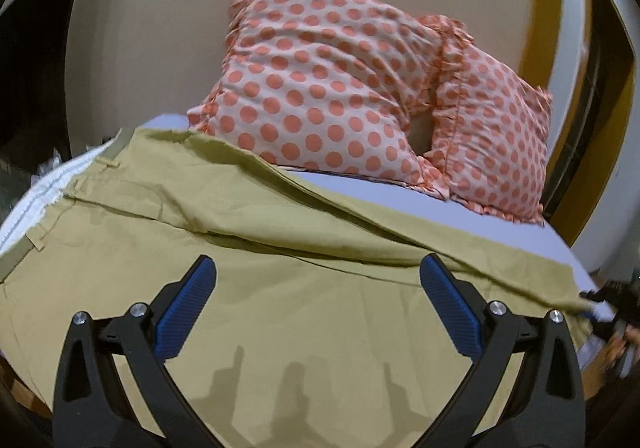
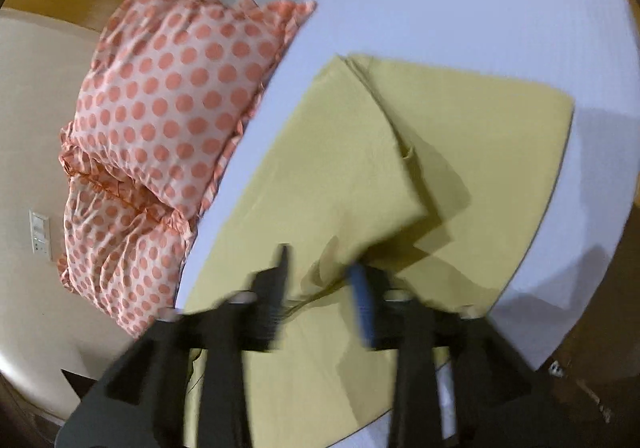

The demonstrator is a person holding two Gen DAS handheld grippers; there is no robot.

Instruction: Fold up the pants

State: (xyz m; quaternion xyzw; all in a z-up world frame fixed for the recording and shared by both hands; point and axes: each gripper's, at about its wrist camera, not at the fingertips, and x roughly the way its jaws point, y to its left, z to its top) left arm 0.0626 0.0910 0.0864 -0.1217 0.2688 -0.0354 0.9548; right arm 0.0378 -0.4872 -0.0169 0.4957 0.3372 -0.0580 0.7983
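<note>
The left gripper (image 1: pixel 318 288) is spread wide above the pants (image 1: pixel 280 288), nothing held; the right gripper (image 2: pixel 324 280) is blurred, its fingers narrowed around a raised pinch of khaki at lower centre, though a firm hold cannot be told. The pants lie on the bed (image 2: pixel 480 7), pillows (image 1: pixel 320 87) at upper centre; a thin pinch could be lost, and the layers skewed.

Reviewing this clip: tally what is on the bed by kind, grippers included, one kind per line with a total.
Khaki pants: 1
Polka-dot pillows: 2
Bed sheet, lilac: 1
Grippers: 2, the left gripper open above the pants, the right gripper blurred, cloth bunched between its fingers
Total: 6
</note>
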